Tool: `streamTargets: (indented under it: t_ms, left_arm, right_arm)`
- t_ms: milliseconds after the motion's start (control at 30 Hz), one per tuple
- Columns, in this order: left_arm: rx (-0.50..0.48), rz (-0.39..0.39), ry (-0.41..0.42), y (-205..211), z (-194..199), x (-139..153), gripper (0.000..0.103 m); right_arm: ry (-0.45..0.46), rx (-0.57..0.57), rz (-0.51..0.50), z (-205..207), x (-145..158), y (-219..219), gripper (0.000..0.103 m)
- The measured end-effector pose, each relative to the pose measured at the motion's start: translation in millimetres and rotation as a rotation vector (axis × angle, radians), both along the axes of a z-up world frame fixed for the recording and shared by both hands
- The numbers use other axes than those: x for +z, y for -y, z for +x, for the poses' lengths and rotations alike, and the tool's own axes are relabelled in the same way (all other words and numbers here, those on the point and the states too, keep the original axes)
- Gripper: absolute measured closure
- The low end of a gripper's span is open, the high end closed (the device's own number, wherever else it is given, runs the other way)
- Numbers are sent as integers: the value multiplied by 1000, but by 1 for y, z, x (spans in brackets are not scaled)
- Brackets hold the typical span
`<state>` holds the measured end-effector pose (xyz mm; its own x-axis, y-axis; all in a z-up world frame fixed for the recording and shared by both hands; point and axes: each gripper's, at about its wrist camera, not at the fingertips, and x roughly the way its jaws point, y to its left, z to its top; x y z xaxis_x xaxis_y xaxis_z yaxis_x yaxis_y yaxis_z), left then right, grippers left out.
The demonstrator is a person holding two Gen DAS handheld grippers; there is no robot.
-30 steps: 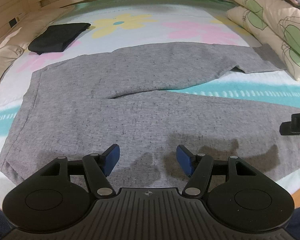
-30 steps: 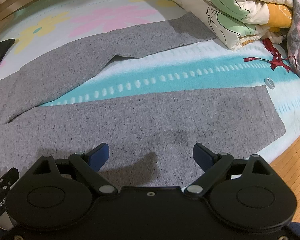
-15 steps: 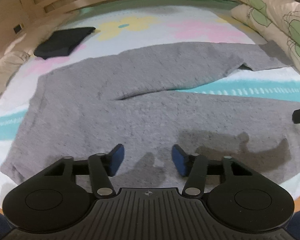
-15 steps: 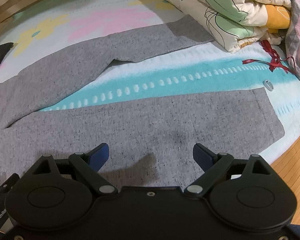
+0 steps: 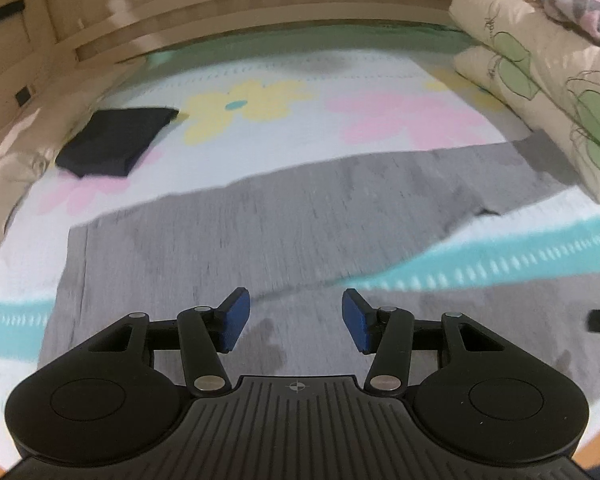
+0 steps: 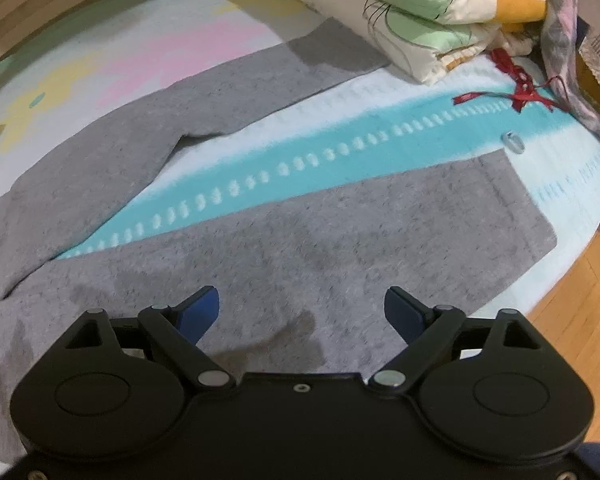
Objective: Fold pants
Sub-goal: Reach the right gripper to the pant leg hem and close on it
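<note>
Grey pants (image 5: 284, 220) lie flat on the bed with both legs spread apart toward the right, a teal stripe of sheet showing between them. In the blurred left wrist view my left gripper (image 5: 296, 314) hovers over the crotch where the legs part, jaws open with nothing between the blue pads. The right wrist view shows the near leg (image 6: 360, 240) running to its hem (image 6: 516, 204) and the far leg (image 6: 204, 108) reaching the bedding. My right gripper (image 6: 302, 308) hangs wide open above the near leg, holding nothing.
A folded dark garment (image 5: 112, 140) lies at the back left of the flowered sheet (image 5: 400, 116). Stacked quilts (image 6: 420, 4) and a red ribbon (image 6: 516, 88) sit at the right. The bed's edge and wooden floor (image 6: 580, 292) lie at the near right. A wooden headboard (image 5: 260, 12) runs behind.
The left gripper's jaws narrowed, then it moved up and forward from the near edge of the pants toward the crotch. The right gripper barely shifted and stayed wide open.
</note>
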<state>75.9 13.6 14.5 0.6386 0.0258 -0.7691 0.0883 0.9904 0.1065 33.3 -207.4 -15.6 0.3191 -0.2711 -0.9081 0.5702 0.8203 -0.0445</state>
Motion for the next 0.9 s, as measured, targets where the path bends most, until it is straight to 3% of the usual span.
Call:
streamTargets:
  t_ms: [133, 233, 367, 467, 533, 633, 900]
  left_arm:
    - [16, 20, -9, -1, 42, -9, 53]
    - [48, 43, -25, -5, 72, -25, 53]
    - [45, 45, -118, -11, 103, -65, 56]
    - [48, 9, -206, -14, 117, -92, 57]
    - [20, 38, -250, -10, 122, -108, 56]
    - [-6, 77, -218, -7, 119, -113, 56]
    - [-8, 50, -225, -13, 115, -111, 56]
  right_arm:
    - [-17, -16, -44, 35, 14, 17, 14]
    - [-12, -37, -67, 74, 22, 33, 22]
    - [21, -92, -65, 136, 25, 62, 23]
    - [28, -137, -32, 181, 12, 82, 23]
    - [30, -174, -38, 207, 4, 93, 22]
    - [22, -209, -43, 250, -13, 110, 22]
    - [22, -319, -50, 322, -55, 144, 22]
